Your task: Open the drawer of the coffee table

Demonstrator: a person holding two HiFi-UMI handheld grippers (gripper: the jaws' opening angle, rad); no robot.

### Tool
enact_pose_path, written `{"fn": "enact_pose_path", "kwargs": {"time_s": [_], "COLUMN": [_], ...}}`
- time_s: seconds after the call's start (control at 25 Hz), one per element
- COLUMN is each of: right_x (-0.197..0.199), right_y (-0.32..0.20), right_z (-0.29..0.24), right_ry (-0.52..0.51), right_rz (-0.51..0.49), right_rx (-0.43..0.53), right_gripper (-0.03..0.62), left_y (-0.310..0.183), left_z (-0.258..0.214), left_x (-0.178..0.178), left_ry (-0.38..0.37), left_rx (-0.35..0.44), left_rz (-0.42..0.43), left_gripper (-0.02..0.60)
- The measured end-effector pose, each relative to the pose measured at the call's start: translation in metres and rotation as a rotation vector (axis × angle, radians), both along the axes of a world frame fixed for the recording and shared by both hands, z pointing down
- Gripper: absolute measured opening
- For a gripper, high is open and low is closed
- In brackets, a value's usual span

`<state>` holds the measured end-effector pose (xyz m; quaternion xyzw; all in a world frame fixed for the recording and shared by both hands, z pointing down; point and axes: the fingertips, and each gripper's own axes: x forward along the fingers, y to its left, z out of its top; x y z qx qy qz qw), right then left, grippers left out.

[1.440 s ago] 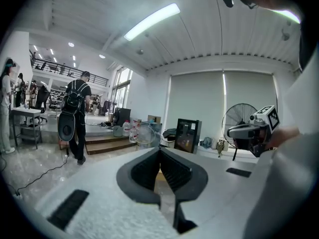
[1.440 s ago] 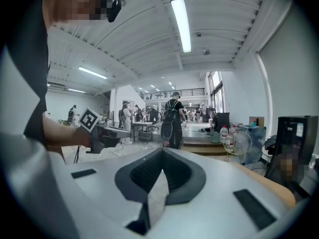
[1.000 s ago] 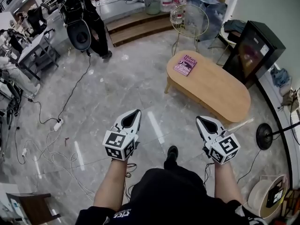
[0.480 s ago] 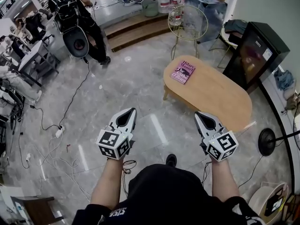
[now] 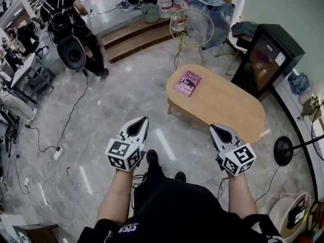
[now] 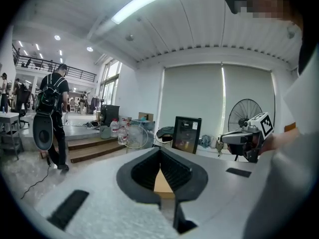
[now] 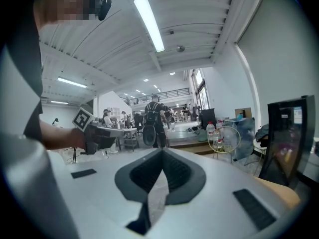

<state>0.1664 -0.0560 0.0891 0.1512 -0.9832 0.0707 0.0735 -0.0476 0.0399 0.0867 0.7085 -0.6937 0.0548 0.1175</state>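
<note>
- The person's arms reach out in front, with one claw in each hand.
- The left claw (image 5: 144, 119) is shut tight. Its two tips meet and it holds nothing.
- The right claw (image 5: 213, 127) is shut tight too, and it holds nothing.
- Both claws are up in the air, side by side with a gap between them. They point forward and a little down.
- A black shoe (image 5: 151, 157) is on the grey floor (image 5: 116, 100), low down and just behind the left claw.
- White cables (image 5: 50, 161) lie on the floor, off to the left of the left claw.
- A round black stand (image 5: 283, 151) sits on the floor, off to the right of the right claw.
- The table (image 5: 228, 103) is long, with round ends and a wood top. It is just ahead of the right claw, and ahead and to the right of the left claw. No claw touches it.
- The drawer cannot be made out in these views.
- A pink book (image 5: 187, 82) lies flat on the table's far left end, ahead of the gap between the claws.
- A black cabinet (image 5: 266, 59) stands past the table, ahead and to the right of the right claw.
- A wire chair (image 5: 191, 28) stands past the book end of the table.
- Wood steps (image 5: 136, 34) and water jugs (image 5: 165, 4) are farther off, straight ahead.
- A person with a backpack (image 5: 68, 19) stands far ahead, to the left of the left claw.
</note>
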Motion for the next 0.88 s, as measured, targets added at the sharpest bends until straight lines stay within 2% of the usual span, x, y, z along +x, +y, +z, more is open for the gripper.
{"fn": "enact_pose_path", "kwargs": {"time_s": [0.2, 0.4, 0.6, 0.88], "right_x": [-0.002, -0.033, -0.098, -0.196], "right_y": [-0.027, -0.053, -0.075, -0.084], "right_z": [0.003, 0.007, 0.013, 0.021], "right_ry": [0.044, 0.079, 0.108, 0.132], "right_rz": [0.063, 0.131, 0.159, 0.182], "right_rx": [-0.003, -0.009, -0.035, -0.075], "right_gripper": [0.005, 0.005, 0.006, 0.005], "left_y": [-0.043, -0.088, -0.135, -0.180], "left_z": [0.004, 0.015, 0.024, 0.037], "left_x": [-0.008, -0.045, -0.097, -0.162], "left_ry": [0.018, 0.046, 0.089, 0.106], "left_rx": [0.021, 0.011, -0.007, -0.038], "left_rz": [0.083, 0.156, 0.235, 0.361], "left_gripper": [0.000, 0.002, 0.000, 0.000]}}
